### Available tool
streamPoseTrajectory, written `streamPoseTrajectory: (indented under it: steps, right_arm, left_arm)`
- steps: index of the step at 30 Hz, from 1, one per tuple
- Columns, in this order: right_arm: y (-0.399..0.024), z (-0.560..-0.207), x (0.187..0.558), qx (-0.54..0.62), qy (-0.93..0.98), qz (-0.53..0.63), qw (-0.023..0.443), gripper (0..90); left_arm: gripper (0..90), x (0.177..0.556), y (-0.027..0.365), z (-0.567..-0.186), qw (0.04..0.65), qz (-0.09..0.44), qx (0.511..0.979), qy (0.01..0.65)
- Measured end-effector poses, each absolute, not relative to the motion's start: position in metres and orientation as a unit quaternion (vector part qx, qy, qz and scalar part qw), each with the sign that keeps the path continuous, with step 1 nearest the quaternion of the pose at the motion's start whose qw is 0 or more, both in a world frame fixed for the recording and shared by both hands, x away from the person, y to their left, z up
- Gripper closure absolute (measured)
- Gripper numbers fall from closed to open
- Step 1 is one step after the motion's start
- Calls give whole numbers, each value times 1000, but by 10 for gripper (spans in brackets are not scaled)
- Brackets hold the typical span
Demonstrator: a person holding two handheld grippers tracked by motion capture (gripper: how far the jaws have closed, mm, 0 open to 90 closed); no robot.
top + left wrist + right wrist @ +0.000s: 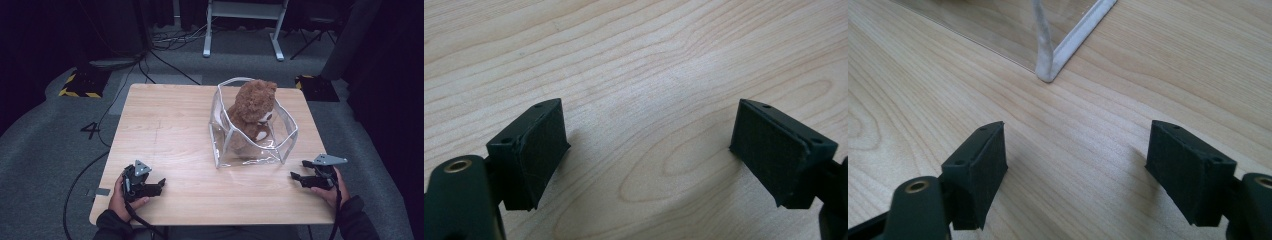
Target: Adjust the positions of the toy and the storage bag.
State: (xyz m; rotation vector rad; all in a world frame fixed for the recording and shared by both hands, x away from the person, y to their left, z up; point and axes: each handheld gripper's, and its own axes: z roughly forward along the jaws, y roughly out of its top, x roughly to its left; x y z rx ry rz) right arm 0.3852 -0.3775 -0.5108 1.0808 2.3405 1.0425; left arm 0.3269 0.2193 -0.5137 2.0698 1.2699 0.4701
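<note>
A brown teddy bear (252, 112) sits inside a clear plastic bag (285, 137) with white edges, at the right middle of the wooden table (170, 130). My left gripper (159, 186) rests near the table's front left, open, with bare wood between its pads (541, 152). My right gripper (299, 178) lies at the front right, just off the bag's near right corner (1048, 75), open and holding nothing.
Grey carpet surrounds the table, with black cables (125, 85) trailing at the left. A white frame (245, 25) stands beyond the far edge. Yellow-black marked blocks (80, 85) lie on the floor at back left and back right.
</note>
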Motion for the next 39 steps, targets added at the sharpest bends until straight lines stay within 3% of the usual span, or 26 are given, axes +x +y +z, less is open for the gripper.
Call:
streamPoseTrajectory:
  steps: [39]
  right_arm:
    - [-377,-511,385,382,828,369,179,236]
  left_arm:
    - [145,327,219,-514,325,181,789,489]
